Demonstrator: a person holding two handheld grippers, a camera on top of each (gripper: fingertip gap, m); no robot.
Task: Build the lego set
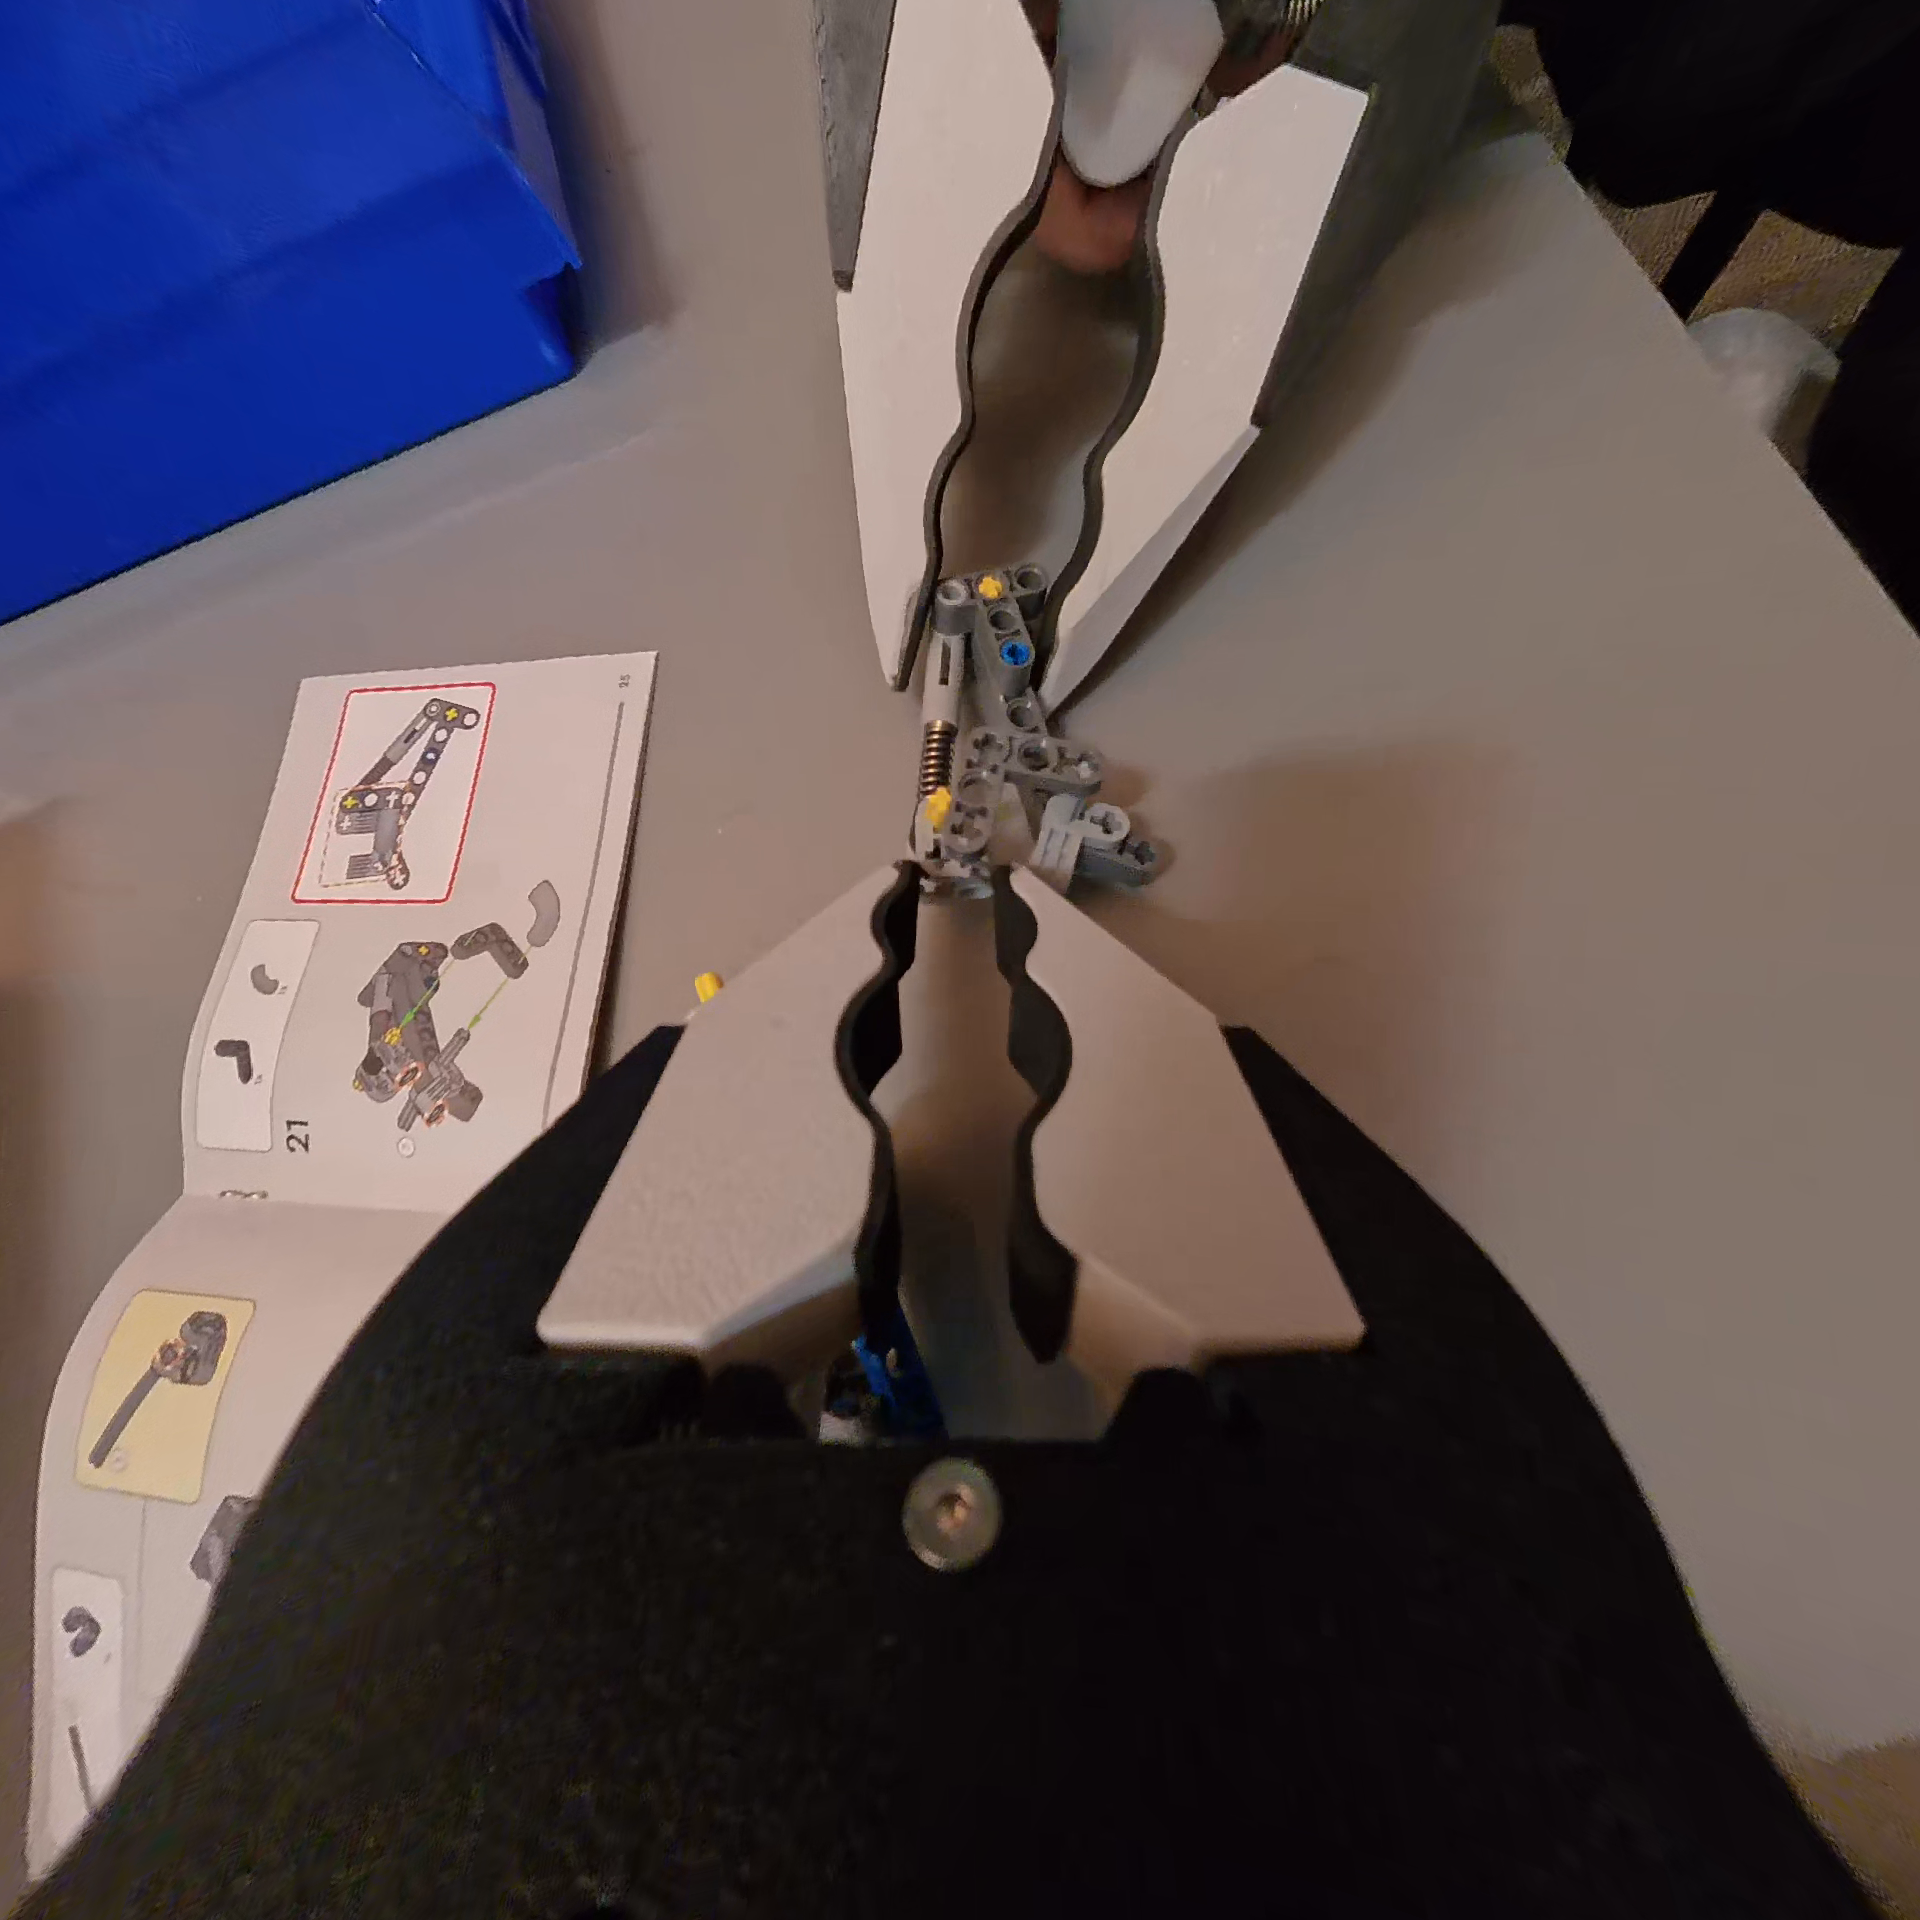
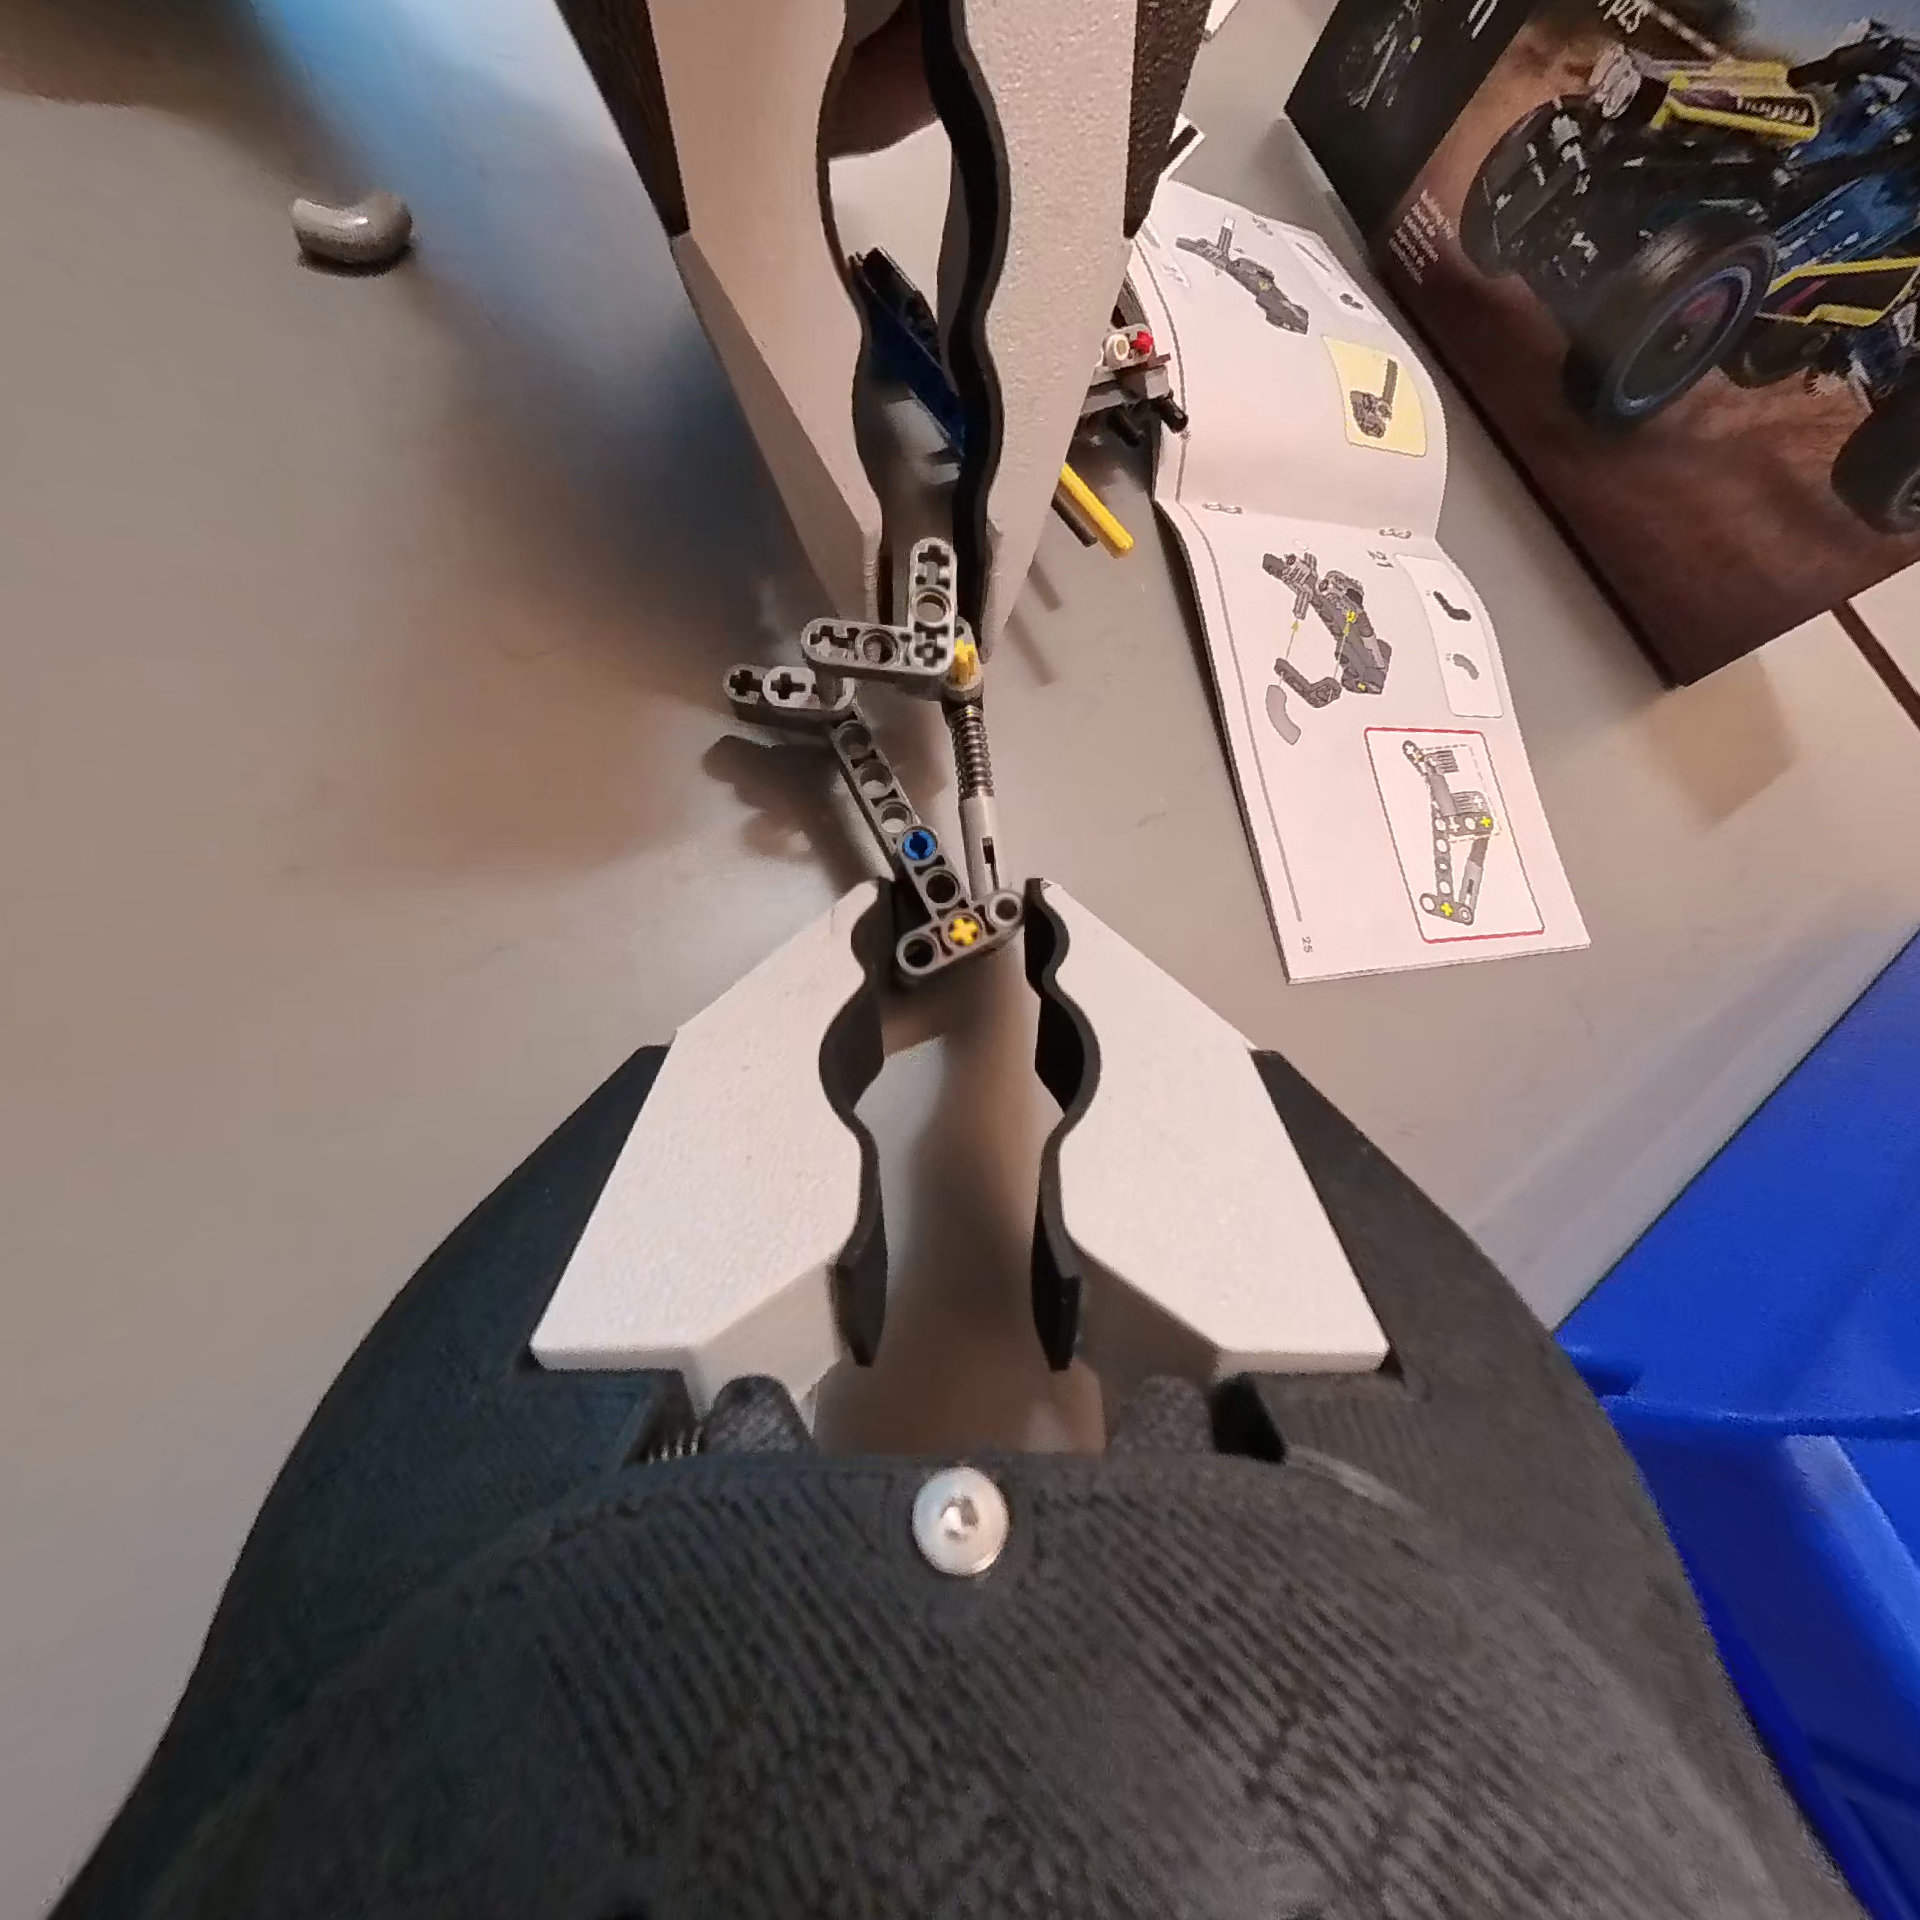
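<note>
A grey lego assembly (image 1: 997, 748) of holed beams, with a spring shock absorber, yellow pins and a blue pin, is held just above the grey table (image 1: 1455, 831) between both grippers. My left gripper (image 1: 951, 883) is shut on its L-shaped end. My right gripper (image 1: 977, 686) comes from the far side and is shut on its T-shaped end. In the right wrist view the right gripper (image 2: 956, 909) clamps the T-beam of the assembly (image 2: 883, 800), and the left gripper (image 2: 930, 582) grips the far end from above.
An open instruction booklet (image 1: 436, 914) lies left of the assembly; it also shows in the right wrist view (image 2: 1382, 727). A blue bin (image 1: 260, 260) stands beyond it. A lego box (image 2: 1662, 312), a yellow axle (image 2: 1096, 509), a partly built blue model (image 2: 914, 353) and a grey curved piece (image 2: 348, 223) lie around. Some 4 cm of space lies between my two pairs of fingers. About 12 cm separates my left fingertips from the grey curved piece (image 2: 348, 223).
</note>
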